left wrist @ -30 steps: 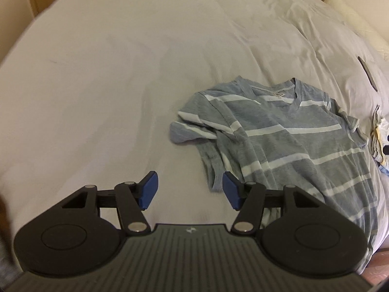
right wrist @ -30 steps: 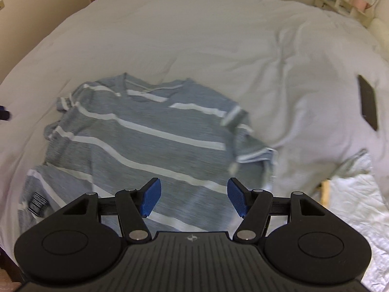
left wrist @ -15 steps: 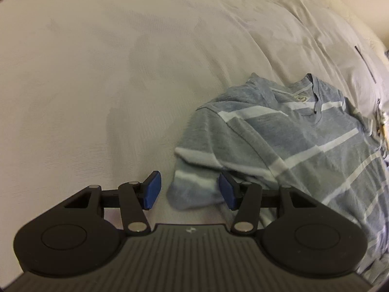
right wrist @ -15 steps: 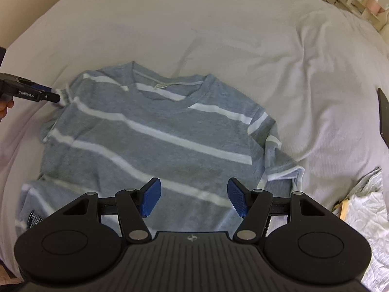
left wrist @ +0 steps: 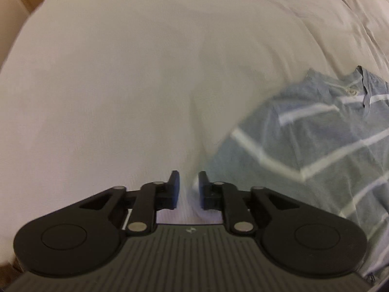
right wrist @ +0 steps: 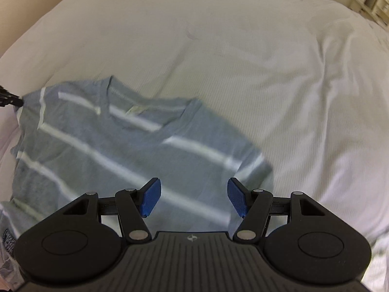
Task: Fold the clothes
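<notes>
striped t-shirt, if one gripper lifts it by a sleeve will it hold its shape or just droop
The striped t-shirt will probably droop: it is thin knit lying creased and limp on the bedcover. It likely drags rather than slides cleanly, since the cover is soft and wrinkled too. It looks light.

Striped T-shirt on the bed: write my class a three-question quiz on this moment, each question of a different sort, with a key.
1. True or false: the right gripper is clamped on the striped T-shirt.
2. What is the shirt lying on?
A. a white bed cover
B. a wooden table
C. a chair seat
3. In one word: what colour are the stripes across the grey-blue shirt?

Key
1. False. Its jaws stand wide apart with the shirt below them, and the pads press on nothing.
2. A
3. White
</notes>
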`<state>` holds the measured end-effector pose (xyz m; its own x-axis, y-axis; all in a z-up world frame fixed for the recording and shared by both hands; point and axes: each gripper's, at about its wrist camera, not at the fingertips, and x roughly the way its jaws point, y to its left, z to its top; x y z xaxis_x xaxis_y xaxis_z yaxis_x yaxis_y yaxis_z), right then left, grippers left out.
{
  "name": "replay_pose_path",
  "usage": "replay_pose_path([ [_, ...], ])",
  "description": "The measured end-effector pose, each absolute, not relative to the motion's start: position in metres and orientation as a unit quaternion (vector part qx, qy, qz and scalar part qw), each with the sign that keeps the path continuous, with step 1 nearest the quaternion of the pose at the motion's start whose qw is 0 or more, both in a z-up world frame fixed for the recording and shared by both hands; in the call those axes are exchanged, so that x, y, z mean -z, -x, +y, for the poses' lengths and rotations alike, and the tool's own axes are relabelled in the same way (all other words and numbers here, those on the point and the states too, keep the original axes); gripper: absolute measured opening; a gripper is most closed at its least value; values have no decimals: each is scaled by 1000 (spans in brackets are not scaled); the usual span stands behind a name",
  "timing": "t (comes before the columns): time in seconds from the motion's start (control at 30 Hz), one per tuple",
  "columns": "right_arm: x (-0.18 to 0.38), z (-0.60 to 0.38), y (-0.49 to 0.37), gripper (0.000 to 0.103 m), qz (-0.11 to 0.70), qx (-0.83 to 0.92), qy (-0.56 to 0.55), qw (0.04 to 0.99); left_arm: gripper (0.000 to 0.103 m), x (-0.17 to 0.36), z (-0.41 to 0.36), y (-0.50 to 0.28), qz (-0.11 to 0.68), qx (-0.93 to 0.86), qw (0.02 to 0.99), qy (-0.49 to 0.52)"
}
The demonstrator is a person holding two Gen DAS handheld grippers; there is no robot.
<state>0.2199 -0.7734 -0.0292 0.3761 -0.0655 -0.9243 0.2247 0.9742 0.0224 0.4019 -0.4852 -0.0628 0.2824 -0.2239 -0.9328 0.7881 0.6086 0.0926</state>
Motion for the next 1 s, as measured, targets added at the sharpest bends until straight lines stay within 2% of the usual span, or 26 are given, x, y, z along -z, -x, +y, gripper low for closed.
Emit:
replay_pose_path([
  [0.23, 66, -814, -260, 63, 550, 17, -28, 835, 33, 80, -577, -393, 442, 462, 710, -296],
  [0.43, 95, -831, -291, 63, 546, -39, 10, 837, 34, 113, -635, -386, 438, 529, 661, -302],
  [0.47, 99, -833, -294, 63, 547, -49, 8, 835, 31, 117, -640, -386, 444, 534, 653, -302],
  [0.5, 103, -836, -297, 63, 550, -59, 6, 833, 21, 119, -643, -387, 450, 537, 645, -305],
  [0.53, 106, -838, -300, 63, 553, -68, 1, 831, 16, 118, -645, -387, 453, 540, 639, -309],
  [0.57, 109, -842, -303, 63, 556, -74, -11, 828, 3, 117, -645, -387, 455, 544, 633, -311],
  [0.63, 113, -849, -307, 55, 557, -81, -42, 826, 0, 112, -644, -384, 452, 549, 626, -320],
  [0.67, 113, -852, -308, 40, 557, -82, -53, 825, 0, 108, -643, -383, 445, 550, 626, -327],
  [0.7, 113, -855, -308, 13, 557, -77, -61, 825, 0, 102, -641, -381, 433, 549, 632, -334],
  [0.73, 111, -858, -307, 0, 558, -71, -67, 824, 0, 96, -639, -379, 421, 548, 639, -339],
  [0.83, 97, -860, -303, 0, 549, -58, -62, 832, 0, 74, -635, -384, 386, 541, 668, -336],
  [1.0, 62, -864, -308, 0, 507, -31, -12, 861, 0, 71, -658, -399, 366, 523, 695, -331],
])
